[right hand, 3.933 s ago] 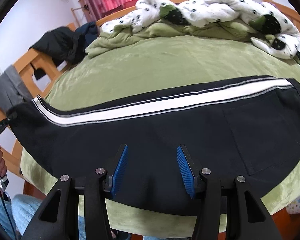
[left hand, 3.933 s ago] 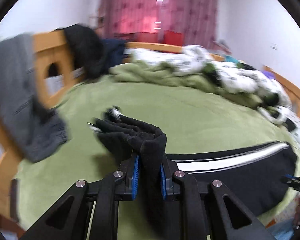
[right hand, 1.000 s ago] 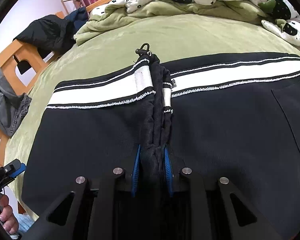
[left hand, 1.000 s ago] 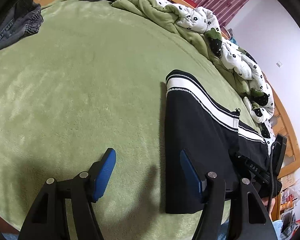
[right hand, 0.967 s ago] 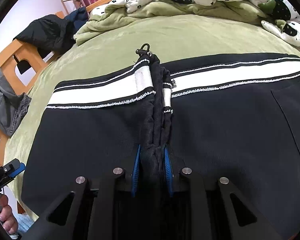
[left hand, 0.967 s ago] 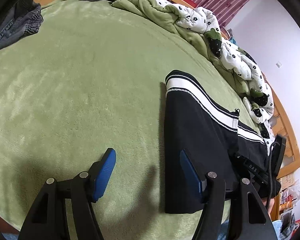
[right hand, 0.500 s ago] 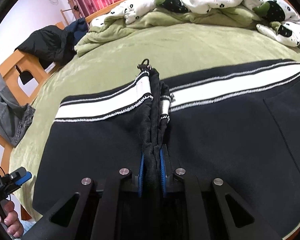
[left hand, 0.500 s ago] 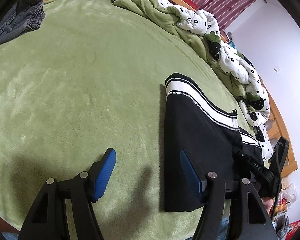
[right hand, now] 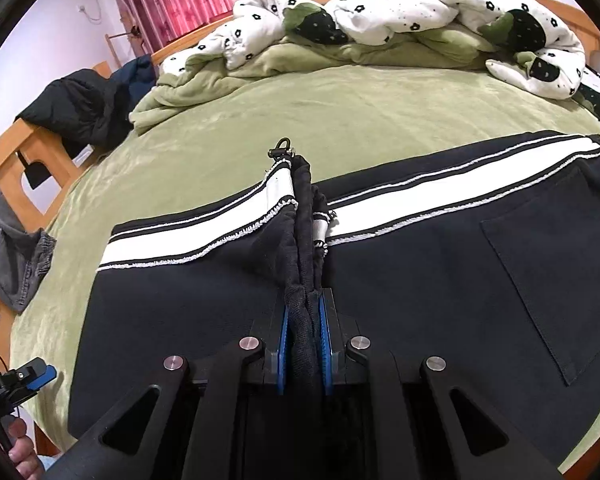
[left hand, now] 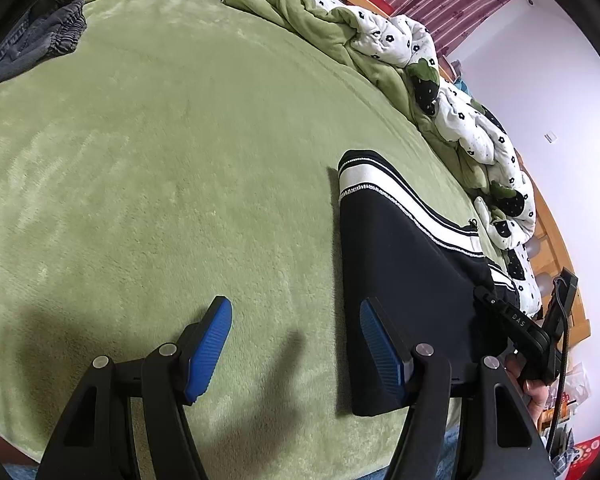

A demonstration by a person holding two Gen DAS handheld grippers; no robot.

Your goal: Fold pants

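Black pants (right hand: 440, 272) with a white side stripe lie folded across the green bed. My right gripper (right hand: 305, 320) is shut on a bunched ridge of the pants' upper layer, lifting it into a pleat; a small metal clip shows at the ridge's far end. In the left wrist view the pants (left hand: 396, 264) lie to the right, their folded edge running toward me. My left gripper (left hand: 296, 340) stands open just above the blanket at that edge, its right finger over the black cloth, its left finger over bare blanket, nothing between them. The right gripper (left hand: 512, 320) shows at the far right.
The green blanket (left hand: 160, 160) covers the bed. A crumpled white and green duvet (right hand: 380, 28) is piled at the far side. Grey jeans (right hand: 8, 248) and dark clothes (right hand: 84, 108) hang on the wooden frame at the left. A hand (right hand: 20, 452) shows at the lower left.
The right gripper has pinched tighter on the pants' fold and risen a little, pulling the pleat up. The left gripper has stayed open in the same place.
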